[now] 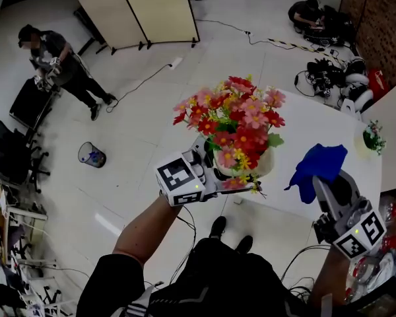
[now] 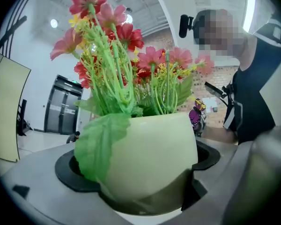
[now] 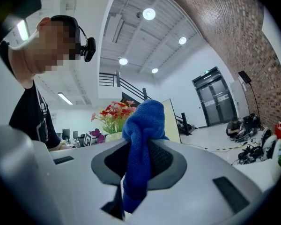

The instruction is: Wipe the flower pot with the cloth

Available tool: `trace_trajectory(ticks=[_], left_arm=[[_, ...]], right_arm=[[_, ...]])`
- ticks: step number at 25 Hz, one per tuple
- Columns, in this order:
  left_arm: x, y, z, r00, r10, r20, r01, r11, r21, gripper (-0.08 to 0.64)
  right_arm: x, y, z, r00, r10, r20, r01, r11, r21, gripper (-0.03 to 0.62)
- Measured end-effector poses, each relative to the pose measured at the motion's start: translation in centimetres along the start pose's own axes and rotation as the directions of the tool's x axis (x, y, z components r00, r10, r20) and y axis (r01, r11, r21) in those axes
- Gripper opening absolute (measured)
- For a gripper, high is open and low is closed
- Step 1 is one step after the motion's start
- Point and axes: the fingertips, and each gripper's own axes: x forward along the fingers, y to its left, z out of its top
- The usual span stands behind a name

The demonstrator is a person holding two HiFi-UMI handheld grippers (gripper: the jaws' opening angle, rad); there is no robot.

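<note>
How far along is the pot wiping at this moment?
Done: the left claw grips the flower pot, and the right claw grips the blue cloth. In hand: bringing them together; they are apart. Left: all the wiping, since the cloth has not yet touched the pot.

A white table (image 1: 303,193) stands at the right. A small potted plant (image 1: 371,137) sits at its far right corner. On the pale tiled floor (image 1: 152,117), a waste bin (image 1: 92,155) stands to the left, a cable (image 1: 142,82) trails from a folding screen (image 1: 145,8) at the far side, and a heap of gear (image 1: 330,78) lies far right.
</note>
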Motion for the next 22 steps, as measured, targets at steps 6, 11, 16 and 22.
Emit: trace_trajectory(ticks=[6, 11, 16, 22], left_arm=[[0.4, -1.8, 4.3, 0.999, 0.034, 0.031, -0.036, 0.996, 0.084, 0.584], [0.9, -1.5, 6.9, 1.0, 0.023, 0.017, -0.025, 0.993, 0.112, 0.583], [-0.2, -1.4, 9.3, 1.0, 0.014, -0.002, -0.014, 0.992, 0.129, 0.584], [-0.6, -2.3, 11.2, 0.999, -0.034, 0.023, 0.031, 0.99, 0.14, 0.583]], right_arm=[[-0.3, 3.0, 3.4, 0.996, 0.083, 0.017, -0.082, 0.996, -0.042, 0.066], [0.5, 6.7, 5.6, 0.982, 0.186, 0.004, -0.185, 0.976, -0.113, 0.066], [3.6, 10.8, 6.6, 0.976, 0.212, -0.044, -0.216, 0.963, -0.162, 0.066], [5.6, 13.3, 8.1, 0.979, 0.184, -0.084, -0.198, 0.955, -0.219, 0.066]])
